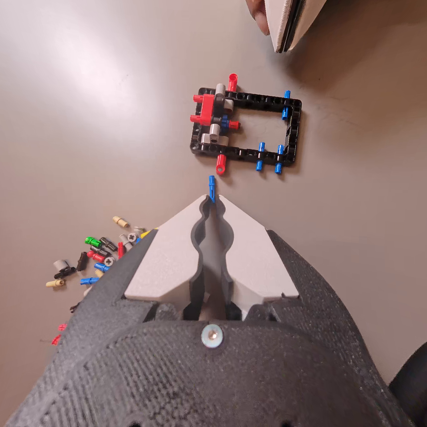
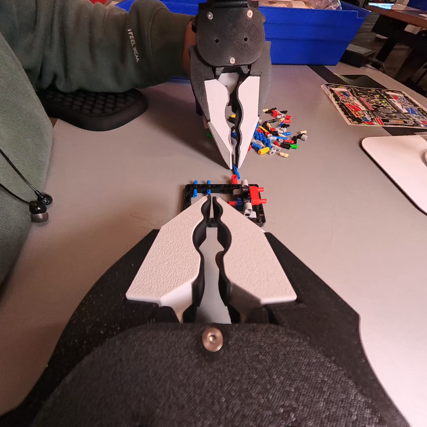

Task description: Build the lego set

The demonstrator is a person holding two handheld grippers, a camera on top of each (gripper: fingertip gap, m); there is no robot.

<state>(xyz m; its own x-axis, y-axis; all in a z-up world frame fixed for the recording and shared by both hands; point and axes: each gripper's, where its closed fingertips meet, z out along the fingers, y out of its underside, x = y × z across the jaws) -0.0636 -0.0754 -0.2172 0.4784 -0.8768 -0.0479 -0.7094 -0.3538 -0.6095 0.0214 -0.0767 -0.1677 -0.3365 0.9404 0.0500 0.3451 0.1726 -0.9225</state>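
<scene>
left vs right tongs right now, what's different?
The left tongs are shut on a blue pin; the right tongs are slightly open and hold nothing. The left tongs stop short of the black frame; the right tongs sit over it. Both have white fingers on black bodies.

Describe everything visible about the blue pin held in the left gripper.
The blue pin is a slim, glossy plastic peg with a collar near its middle and a slit end. The left gripper pinches its rear end between shut white fingertips, so most of the pin juts out ahead. It hangs just above the table, touching only the fingers, pointing toward the black frame near a red connector, not yet inserted. The right wrist view shows it angled downward.
</scene>
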